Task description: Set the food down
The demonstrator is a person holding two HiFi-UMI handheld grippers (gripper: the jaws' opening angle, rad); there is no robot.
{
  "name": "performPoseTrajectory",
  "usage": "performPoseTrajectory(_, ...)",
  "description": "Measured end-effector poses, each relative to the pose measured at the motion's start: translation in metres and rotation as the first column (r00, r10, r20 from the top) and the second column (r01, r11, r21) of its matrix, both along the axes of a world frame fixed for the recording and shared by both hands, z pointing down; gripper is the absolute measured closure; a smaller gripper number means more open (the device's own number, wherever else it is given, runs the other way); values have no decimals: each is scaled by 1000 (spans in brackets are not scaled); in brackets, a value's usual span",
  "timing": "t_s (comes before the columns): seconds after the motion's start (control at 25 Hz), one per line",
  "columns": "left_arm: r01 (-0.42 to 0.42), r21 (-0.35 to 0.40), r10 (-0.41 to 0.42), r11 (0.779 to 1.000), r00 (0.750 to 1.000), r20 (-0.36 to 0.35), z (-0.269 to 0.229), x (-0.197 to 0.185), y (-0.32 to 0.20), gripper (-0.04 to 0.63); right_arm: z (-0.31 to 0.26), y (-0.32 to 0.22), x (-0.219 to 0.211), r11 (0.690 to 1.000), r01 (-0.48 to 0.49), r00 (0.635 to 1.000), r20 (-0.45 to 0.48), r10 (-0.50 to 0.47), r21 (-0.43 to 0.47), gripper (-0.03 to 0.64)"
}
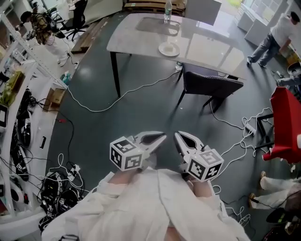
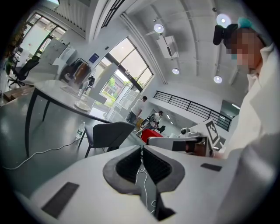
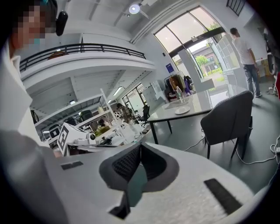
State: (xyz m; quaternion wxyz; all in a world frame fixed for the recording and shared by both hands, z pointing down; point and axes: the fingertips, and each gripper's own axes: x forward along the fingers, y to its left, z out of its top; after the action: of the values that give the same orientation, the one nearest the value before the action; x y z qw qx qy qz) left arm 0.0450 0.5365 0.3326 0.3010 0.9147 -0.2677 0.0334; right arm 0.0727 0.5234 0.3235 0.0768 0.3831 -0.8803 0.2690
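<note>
You held both grippers low and close to your body, side by side above the dark floor (image 1: 141, 115). Your left gripper (image 1: 161, 137) was clenched, its jaws pressed together with nothing between them. Your right gripper (image 1: 178, 135) was clenched the same way and likewise carried nothing. The two tips stood near each other but apart, and each marker cube sat just ahead of your white sleeves (image 1: 155, 202).

Neither gripper held any food. The only dish in view was a white plate (image 1: 169, 49) lying near the closer edge of the pale surface (image 1: 141, 35), well apart from both grippers. It was too small to tell whether anything lay on it. A clear bottle (image 1: 167, 12) stood upright farther back on the same surface.

A dark grey chair (image 1: 211, 84) stood beside the surface, on your right, with a second bottle (image 1: 179, 65) on the floor just next to it. A white cable (image 1: 117, 98) trailed across the floor between you and the surface.
</note>
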Motion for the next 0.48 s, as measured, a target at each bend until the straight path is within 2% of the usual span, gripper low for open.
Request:
performPoseTrajectory(0.28,-64,33,64,997,998,15,-13,-22,-99,568,-11,-101,-28,999,-35,999,-1,35,23,614)
performPoseTrajectory(0.48,-67,63,63,996,997,54,-11,-40,-150,568,-15,-149,-44,998,-49,999,-1,49,37,614)
